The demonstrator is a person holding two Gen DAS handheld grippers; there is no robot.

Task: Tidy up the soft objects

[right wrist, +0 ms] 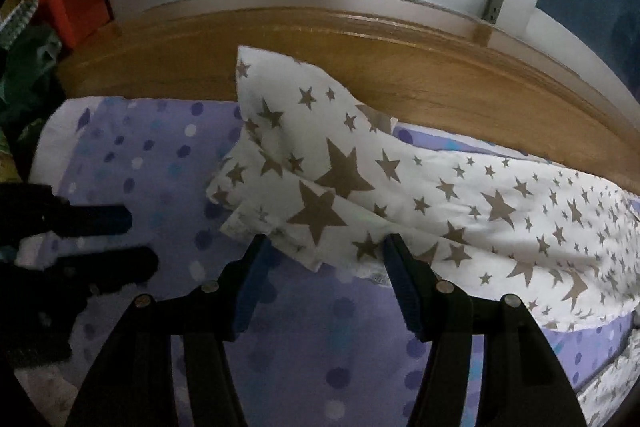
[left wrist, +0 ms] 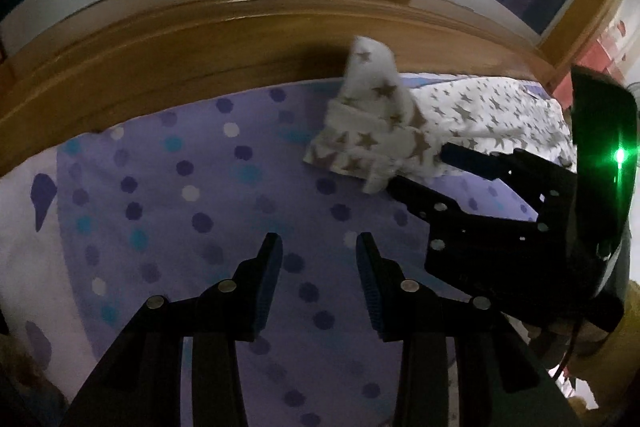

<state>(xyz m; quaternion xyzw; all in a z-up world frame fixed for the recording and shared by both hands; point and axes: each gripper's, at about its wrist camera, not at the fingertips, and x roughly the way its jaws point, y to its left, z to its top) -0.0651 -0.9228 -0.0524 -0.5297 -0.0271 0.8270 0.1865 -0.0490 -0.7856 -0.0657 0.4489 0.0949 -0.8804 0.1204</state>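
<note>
Nearest the lens in each wrist view are the tool's own two fingers, spread apart with nothing between them. The right tool [right wrist: 324, 247] has its fingertips at the near hem of the star-print pillow [right wrist: 400, 187]; the cloth edge seems to lie just ahead of and partly over the gap, though whether the pads touch it I cannot tell. The left tool [left wrist: 318, 247] hovers over bare sheet, with the pillow ahead and to its right, well apart from it.

The bed [left wrist: 180, 187], under a purple dotted sheet, fills the ground beneath both tools. Beyond the pillow runs the wooden headboard [right wrist: 400, 67], a hard edge limiting any push forward. The pillow's long axis runs crosswise to the right tool, trailing off to that tool's right along the headboard. Its left end is bunched up, with one corner [right wrist: 256, 67] standing up against the wood.

The right tool is plainly the nearer. In my judgement a grasp would fall to it, and would need only a short advance before closing on the hem. Open sheet lies to its left and toward the camera, so there is room to draw the pillow that way. The left tool occupies part of that space. Whether the pillow is being fetched or has just been set here, this scene would fit either.
</note>
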